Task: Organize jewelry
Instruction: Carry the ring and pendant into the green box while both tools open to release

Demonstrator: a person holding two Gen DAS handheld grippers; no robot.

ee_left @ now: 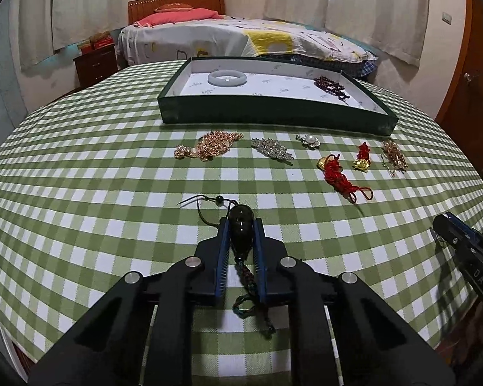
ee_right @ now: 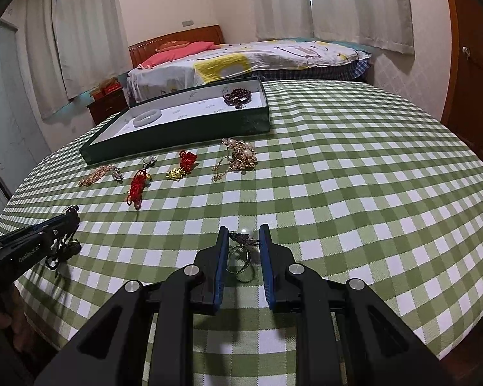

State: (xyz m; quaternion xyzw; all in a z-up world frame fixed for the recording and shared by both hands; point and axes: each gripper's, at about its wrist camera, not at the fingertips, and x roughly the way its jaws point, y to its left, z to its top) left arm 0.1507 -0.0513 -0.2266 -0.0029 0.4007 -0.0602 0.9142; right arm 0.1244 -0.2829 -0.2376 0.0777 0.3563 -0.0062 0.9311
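My left gripper (ee_left: 241, 222) is shut on a dark oval stone pendant (ee_left: 241, 230) whose braided cord (ee_left: 251, 292) trails back between the fingers. My right gripper (ee_right: 243, 233) is open around a silver pearl ring (ee_right: 240, 254) that lies on the cloth between the fingers. A dark green tray (ee_left: 273, 114) at the far side holds a pale jade bangle (ee_left: 227, 78) and a dark bead bracelet (ee_left: 333, 85). The tray (ee_right: 183, 135) also shows in the right wrist view.
Loose pieces lie in a row before the tray: gold brooch (ee_left: 209, 148), crystal brooch (ee_left: 272, 149), pearl brooch (ee_left: 309, 141), red-knot charms (ee_left: 338, 173), gold chain piece (ee_left: 393, 156). The table has a green checked cloth (ee_left: 80, 193). A bed stands behind.
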